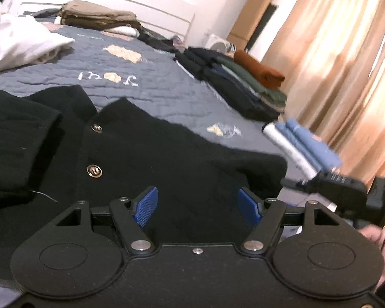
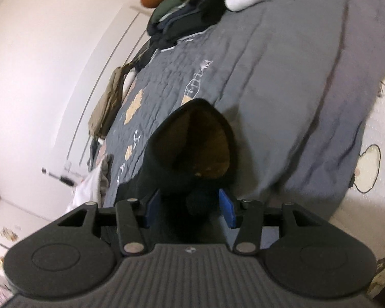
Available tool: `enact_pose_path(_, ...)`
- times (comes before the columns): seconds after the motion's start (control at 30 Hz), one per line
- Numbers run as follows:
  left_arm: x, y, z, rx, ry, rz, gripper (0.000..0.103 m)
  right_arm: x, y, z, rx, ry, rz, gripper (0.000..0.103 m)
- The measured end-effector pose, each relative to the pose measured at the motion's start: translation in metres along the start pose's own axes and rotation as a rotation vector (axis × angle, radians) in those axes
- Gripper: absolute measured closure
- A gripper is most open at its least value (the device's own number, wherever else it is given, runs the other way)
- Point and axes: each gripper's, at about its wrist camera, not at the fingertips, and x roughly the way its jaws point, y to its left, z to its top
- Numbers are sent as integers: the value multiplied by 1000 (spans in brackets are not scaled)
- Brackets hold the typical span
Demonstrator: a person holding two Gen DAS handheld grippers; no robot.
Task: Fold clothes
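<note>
Cardigan point(image 1: 146, 154), black and buttoned, lies spread on the grey quilt point(image 1: 146, 95) at the near edge of the bed, one sleeve folded over its left side. The left gripper point(image 1: 196, 205) hangs just above the garment's lower part with its blue pads set wide apart; nothing sits between them, and the cloth beneath seems untouched, though the height above it is hard to judge.

The right gripper point(image 2: 190, 209) has its view rolled hard to one side, so the bed runs up the frame. Its jaws stand about half open with a bunch of black fabric point(image 2: 192, 148) between them, an open cuff or sleeve end gaping toward the camera. The dark cloth fills the gap and appears to be pinched there, yet the pads' contact is lost in shadow, so a firm hold cannot be confirmed. From the left camera that gripper shows at the right edge, blurred.

Far across the quilt sit stacks of folded clothes point(image 1: 233, 82): dark ones with green and rust on the right, tan ones by the headboard, a white heap point(image 1: 20, 41) at the far left.
</note>
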Motion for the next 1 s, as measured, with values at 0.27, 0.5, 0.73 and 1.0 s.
enact_pose_path(0.27,11,-6,-4,50,28,-6,34,16,-27,0,345,4,161,53)
enact_pose_path(0.5,28,-19,-13,97,77,-36,34,30,-22,-1,308,-50,62,53)
enact_pose_path(0.73,44,-44,-32,257,164,-63,34,46,-20,3,232,-64,-39,53)
enact_pose_path(1.0,47,-49,-43,314,196,-60,34,39,-15,5,190,-94,-14,52)
